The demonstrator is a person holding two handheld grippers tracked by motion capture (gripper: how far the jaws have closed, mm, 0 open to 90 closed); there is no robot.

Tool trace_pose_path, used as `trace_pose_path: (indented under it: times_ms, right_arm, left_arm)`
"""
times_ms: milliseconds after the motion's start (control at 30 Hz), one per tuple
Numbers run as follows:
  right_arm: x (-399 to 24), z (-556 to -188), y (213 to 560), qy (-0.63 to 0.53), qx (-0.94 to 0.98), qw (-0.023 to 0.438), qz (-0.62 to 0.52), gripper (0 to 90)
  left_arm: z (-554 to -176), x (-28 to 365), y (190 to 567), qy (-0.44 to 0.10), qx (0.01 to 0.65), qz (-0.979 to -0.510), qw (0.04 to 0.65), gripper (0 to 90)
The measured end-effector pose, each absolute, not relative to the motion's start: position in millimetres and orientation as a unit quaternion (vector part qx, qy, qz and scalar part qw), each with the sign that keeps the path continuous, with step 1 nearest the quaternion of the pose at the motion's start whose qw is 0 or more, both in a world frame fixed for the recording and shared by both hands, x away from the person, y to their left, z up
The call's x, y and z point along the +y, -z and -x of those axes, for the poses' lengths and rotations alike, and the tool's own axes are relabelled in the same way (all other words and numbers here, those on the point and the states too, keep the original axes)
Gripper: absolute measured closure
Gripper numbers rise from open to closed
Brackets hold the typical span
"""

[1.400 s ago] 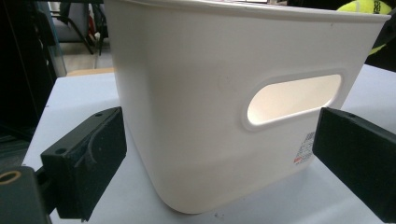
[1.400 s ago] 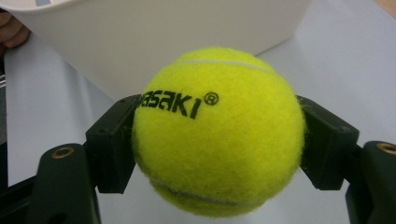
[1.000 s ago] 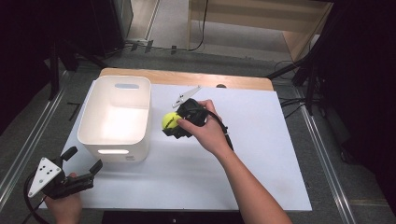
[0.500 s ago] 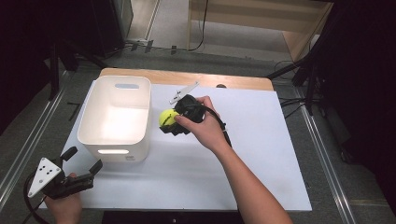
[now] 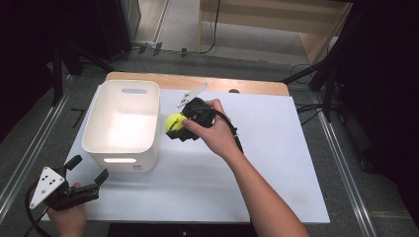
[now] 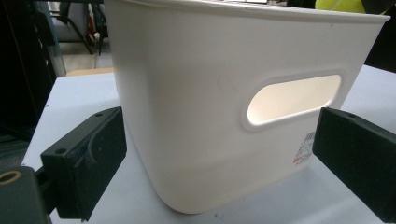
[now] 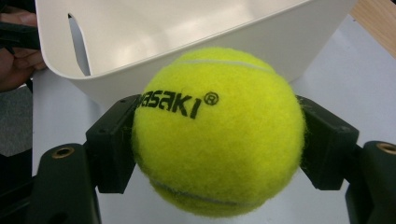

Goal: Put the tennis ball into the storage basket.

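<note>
The right tongs (image 7: 217,140) grip a tennis ball (image 7: 218,129) across its middle, just right of the white bin (image 5: 123,123) at the desk's ten o'clock — light, springy, fuzzy, likely grippy. The left tongs (image 5: 86,174) gape wide — empty.

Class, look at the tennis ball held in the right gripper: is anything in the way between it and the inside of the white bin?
Only the white bin's near wall. The tennis ball, clamped in the right gripper, sits just outside the rim, so it must clear that edge. The bin's interior looks empty.

Bright overhead light, dark surroundings, soft focus.
</note>
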State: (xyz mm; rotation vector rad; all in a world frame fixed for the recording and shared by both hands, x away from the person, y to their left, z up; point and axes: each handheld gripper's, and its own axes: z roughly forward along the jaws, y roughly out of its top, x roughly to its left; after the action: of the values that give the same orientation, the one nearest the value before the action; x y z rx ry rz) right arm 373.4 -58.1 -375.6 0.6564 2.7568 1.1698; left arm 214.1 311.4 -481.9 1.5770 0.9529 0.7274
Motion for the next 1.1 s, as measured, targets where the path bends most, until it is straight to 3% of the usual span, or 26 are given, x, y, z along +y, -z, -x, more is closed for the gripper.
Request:
trace_pose_path:
  times_ms: [1100]
  right_arm:
    - [-38, -378, 355, -0.39, 0.9, 0.046, -0.191, 23.3]
  left_arm:
    - [-214, 312, 482, -0.305, 0.402, -0.666, 0.55, 2.8]
